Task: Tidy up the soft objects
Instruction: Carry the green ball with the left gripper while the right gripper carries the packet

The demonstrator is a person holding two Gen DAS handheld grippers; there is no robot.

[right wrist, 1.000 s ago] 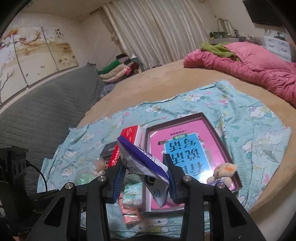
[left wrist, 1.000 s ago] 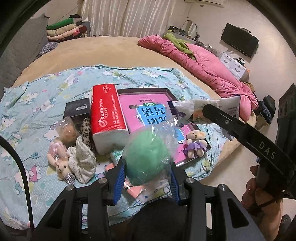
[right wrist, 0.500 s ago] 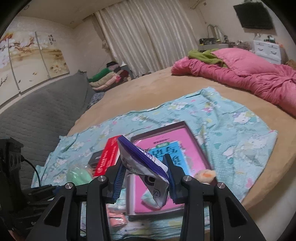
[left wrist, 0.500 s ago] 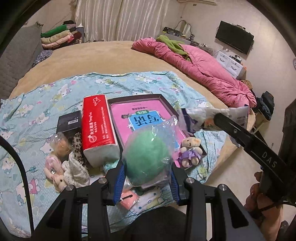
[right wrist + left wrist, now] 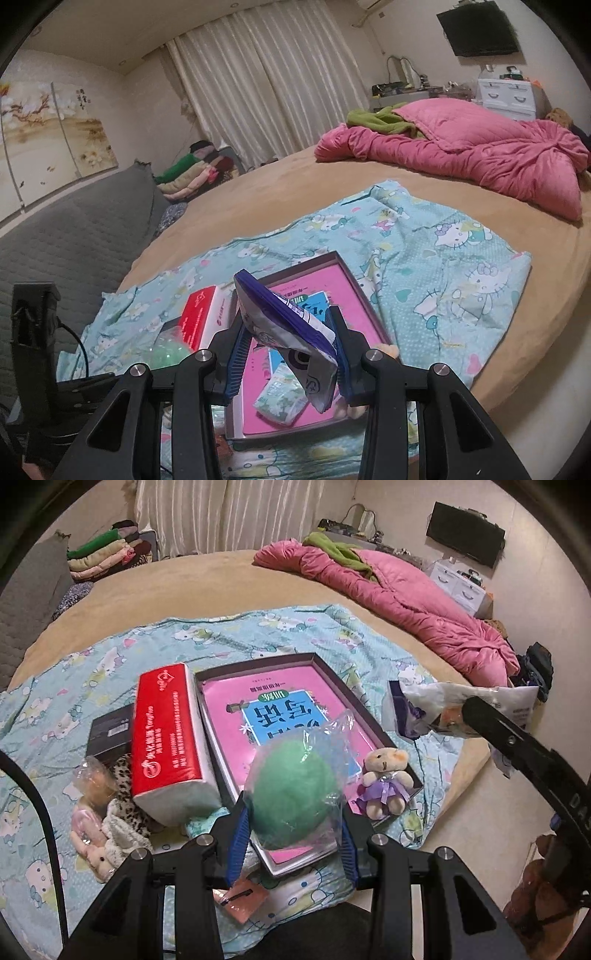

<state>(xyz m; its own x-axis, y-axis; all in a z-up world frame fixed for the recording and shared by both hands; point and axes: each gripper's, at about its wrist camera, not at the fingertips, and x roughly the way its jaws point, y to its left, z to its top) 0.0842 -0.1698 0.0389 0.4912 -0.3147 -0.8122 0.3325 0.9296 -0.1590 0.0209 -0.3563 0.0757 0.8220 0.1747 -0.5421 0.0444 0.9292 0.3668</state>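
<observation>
The left tool (image 5: 291, 840) is clamped on a green puff (image 5: 293, 801) in a clear wrapper, its blue pads squeezing the sides so the soft ball bulges up between them; gripping the body and not the loose film looks like the surer hold. It hangs above the near end of the tray (image 5: 373, 720), which lies on the blue sheet (image 5: 236, 635) on the bed (image 5: 207, 579) and seems to be the collecting place, since a small bear (image 5: 384, 784) already sits in its near right corner and a patterned pack (image 5: 282, 400) lies inside. The right tool (image 5: 286, 363) is closed on a purple-and-white pouch (image 5: 291, 338), held slantwise over the same tray; the pouch sags below the pads, so it is limp and will likely flop flat when let go. Left of the tray a red tissue pack (image 5: 168, 738) rests beside a black box (image 5: 110, 734), and a heap of small plush things (image 5: 107, 823) waits near the sheet's front edge, probably still to be sorted.
</observation>
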